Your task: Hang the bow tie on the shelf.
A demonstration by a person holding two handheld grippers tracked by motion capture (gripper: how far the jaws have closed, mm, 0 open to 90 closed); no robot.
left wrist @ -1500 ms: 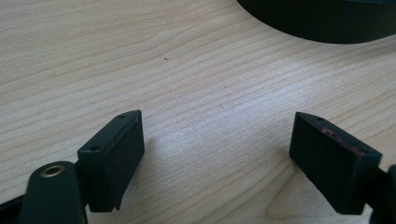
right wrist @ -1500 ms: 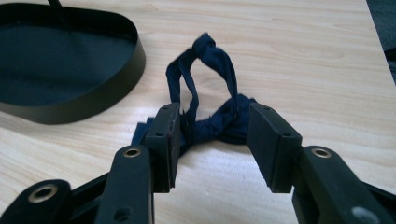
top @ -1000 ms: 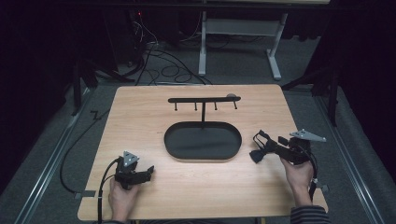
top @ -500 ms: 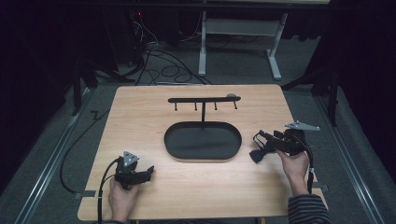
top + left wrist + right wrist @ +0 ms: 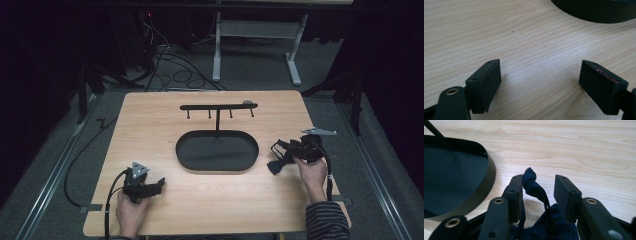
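1. The right tongs (image 5: 537, 192) lie low over the desk (image 5: 150, 130), just beside the right end of the black oval tray (image 5: 217, 151).
2. Their jaws stand partly apart and have just been closing. A dark blue cloth (image 5: 534, 186) sits between them.
3. In the right gripper view the cloth leans against the left jaw, with a clear gap to the right jaw, so the pads do not yet squeeze it from both sides.
4. The cloth's knotted tip pokes up past the jaw tips; the rest bunches low between the jaws, toward the gripper body.
5. In the high view the right tongs (image 5: 280, 156) point toward the tray, and the cloth shows as a dark lump at their tips.
6. The left tongs (image 5: 541, 82) are spread wide with nothing between them, only bare desk wood.
7. In the high view the left tongs (image 5: 159, 185) rest on the desk's near left part, well apart from the tray.
8. A black rack with small hooks (image 5: 218, 107) rises from the tray's far edge.
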